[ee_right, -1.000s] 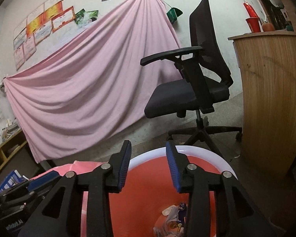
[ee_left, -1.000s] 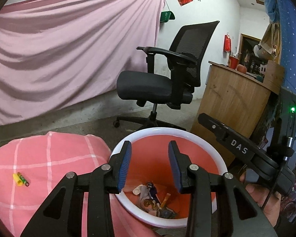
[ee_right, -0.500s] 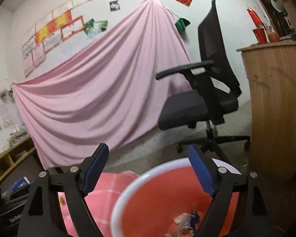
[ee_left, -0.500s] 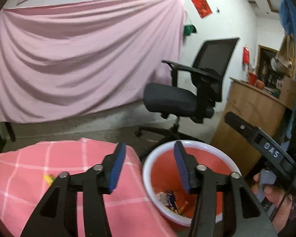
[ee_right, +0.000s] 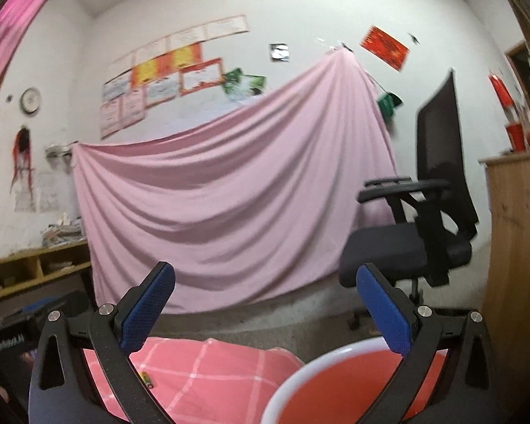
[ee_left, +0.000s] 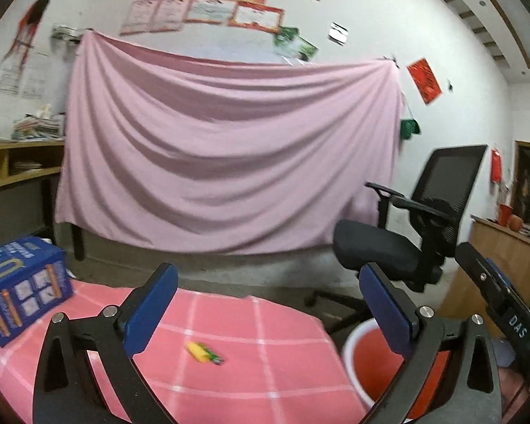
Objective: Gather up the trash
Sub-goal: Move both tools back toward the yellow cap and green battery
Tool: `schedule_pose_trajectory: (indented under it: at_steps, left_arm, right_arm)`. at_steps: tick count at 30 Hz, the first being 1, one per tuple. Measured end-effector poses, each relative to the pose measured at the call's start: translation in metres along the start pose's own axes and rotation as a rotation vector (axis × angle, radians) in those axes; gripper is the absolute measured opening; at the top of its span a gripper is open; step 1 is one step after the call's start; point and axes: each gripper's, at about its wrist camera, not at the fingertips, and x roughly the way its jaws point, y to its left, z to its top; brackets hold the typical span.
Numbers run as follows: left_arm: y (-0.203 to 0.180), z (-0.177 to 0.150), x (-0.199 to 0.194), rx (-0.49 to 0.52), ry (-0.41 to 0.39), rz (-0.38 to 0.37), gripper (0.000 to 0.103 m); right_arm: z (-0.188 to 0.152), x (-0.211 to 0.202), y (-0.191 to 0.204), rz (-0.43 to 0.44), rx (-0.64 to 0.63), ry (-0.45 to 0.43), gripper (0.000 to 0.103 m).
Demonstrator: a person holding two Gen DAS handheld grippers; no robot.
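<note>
A small yellow and green piece of trash [ee_left: 203,351] lies on the pink checked tablecloth [ee_left: 251,360]; it also shows in the right wrist view [ee_right: 147,378]. A red bin with a white rim [ee_left: 349,353] stands at the cloth's right edge, and shows in the right wrist view [ee_right: 300,378]. My left gripper [ee_left: 268,314] is open and empty, above the cloth, with the trash below and between its fingers. My right gripper [ee_right: 265,311] is open and empty, above the bin's left rim. The bin's contents are hidden.
A blue box [ee_left: 21,282] sits at the cloth's left end. A black office chair [ee_left: 406,243] stands behind the bin, a wooden counter [ee_left: 505,258] to the right. A pink sheet [ee_left: 229,162] hangs across the back wall. Shelves [ee_left: 14,173] stand at left.
Both grippers have opened wide and tilted up and to the left, away from over the bin. The left one now faces the cloth with the yellow trash.
</note>
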Motion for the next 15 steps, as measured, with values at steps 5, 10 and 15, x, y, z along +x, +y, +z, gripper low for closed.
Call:
schedule_pose_trajectory:
  at_steps: [5, 10, 15]
  left_arm:
    - [0.034, -0.005, -0.017, -0.021, -0.061, 0.066, 0.101]
    - [0.064, -0.012, -0.023, -0.016, -0.075, 0.126, 0.101]
    - [0.084, -0.019, -0.023, -0.001, -0.085, 0.163, 0.101]
  right_arm:
    - [-0.006, 0.005, 0.026, 0.036, -0.062, -0.006, 0.103]
    - [-0.013, 0.014, 0.051, 0.076, -0.11, -0.003, 0.103]
    - [-0.023, 0.025, 0.073, 0.104, -0.154, 0.022, 0.103]
